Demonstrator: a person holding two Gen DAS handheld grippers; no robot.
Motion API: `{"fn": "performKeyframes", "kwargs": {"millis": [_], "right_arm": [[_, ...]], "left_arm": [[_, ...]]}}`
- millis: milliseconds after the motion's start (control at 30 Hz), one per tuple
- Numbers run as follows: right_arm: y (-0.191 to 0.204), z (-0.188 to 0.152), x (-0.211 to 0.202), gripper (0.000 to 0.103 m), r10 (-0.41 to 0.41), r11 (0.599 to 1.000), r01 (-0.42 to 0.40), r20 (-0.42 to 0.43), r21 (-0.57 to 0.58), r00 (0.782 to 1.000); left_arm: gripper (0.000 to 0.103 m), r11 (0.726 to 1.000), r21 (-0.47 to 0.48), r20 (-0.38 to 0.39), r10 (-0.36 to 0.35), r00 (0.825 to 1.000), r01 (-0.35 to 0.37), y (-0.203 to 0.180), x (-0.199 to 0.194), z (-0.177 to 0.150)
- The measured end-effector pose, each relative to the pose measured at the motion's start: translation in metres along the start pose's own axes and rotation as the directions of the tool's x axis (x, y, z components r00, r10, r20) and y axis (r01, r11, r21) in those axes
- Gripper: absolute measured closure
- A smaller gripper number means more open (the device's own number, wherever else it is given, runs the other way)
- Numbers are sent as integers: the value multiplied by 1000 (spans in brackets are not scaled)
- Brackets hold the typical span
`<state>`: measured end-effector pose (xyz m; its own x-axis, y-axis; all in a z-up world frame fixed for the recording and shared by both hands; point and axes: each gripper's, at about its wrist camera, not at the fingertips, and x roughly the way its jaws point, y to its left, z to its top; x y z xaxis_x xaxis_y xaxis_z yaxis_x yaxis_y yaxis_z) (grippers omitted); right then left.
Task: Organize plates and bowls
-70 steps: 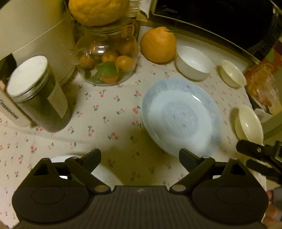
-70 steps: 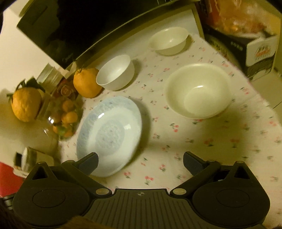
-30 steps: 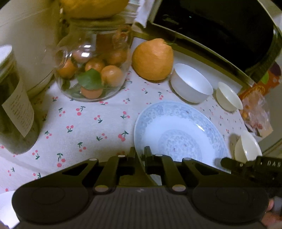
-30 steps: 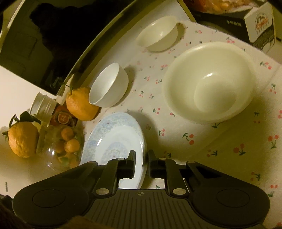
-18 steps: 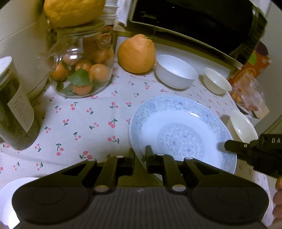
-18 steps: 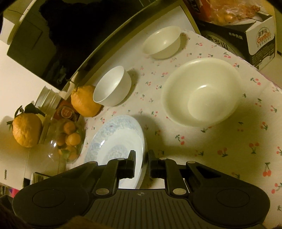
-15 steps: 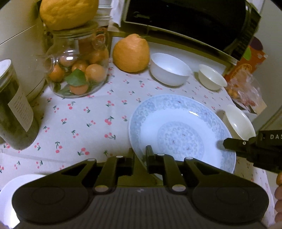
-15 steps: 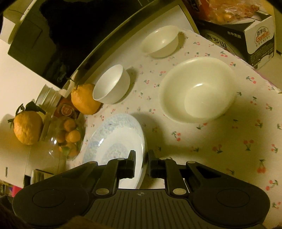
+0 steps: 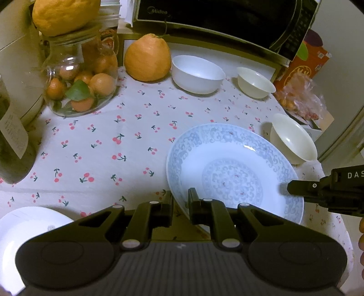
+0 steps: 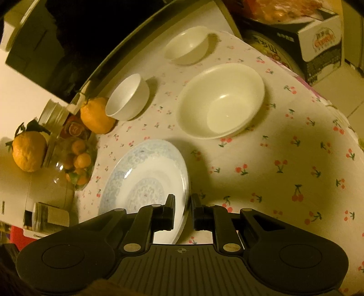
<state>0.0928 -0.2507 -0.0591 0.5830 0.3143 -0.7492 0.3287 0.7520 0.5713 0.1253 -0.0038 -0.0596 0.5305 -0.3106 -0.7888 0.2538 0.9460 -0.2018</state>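
Observation:
A blue-patterned plate (image 9: 232, 173) hangs slightly tilted just above the cherry-print tablecloth. My left gripper (image 9: 180, 202) is shut on its near left rim. My right gripper (image 10: 183, 205) is shut on the plate (image 10: 145, 182) at its right rim, and one of its fingers (image 9: 295, 187) shows in the left wrist view. A large cream bowl (image 10: 220, 102) stands beyond the plate on the right. A white bowl (image 9: 196, 74) and a small cream bowl (image 9: 254, 83) stand at the back. A white plate (image 9: 27, 230) lies at the near left.
A glass jar of small oranges (image 9: 79, 91), a big orange (image 9: 147, 58) and a dark tin (image 9: 11, 148) stand on the left. A microwave (image 9: 216, 18) lines the back. A printed carton (image 10: 318, 41) stands past the table's right edge.
Both grippers, open at first, closed on the plate's rim. Since then they have carried the plate together away from the jar, toward the near right side of the table.

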Motion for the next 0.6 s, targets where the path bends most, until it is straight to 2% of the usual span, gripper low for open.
{"fn": "performKeyframes", "kwargs": {"millis": [200, 600], "right_arm": [[-1, 0, 5, 88, -6, 1000, 6, -16, -5, 1000], [1, 0, 8, 88, -15, 1000, 15, -40, -17, 999]], "left_arm": [[92, 1000, 26, 10, 15, 1000, -15, -1, 1, -1], [92, 1000, 18, -6, 24, 1000, -24, 1, 2, 0]]}}
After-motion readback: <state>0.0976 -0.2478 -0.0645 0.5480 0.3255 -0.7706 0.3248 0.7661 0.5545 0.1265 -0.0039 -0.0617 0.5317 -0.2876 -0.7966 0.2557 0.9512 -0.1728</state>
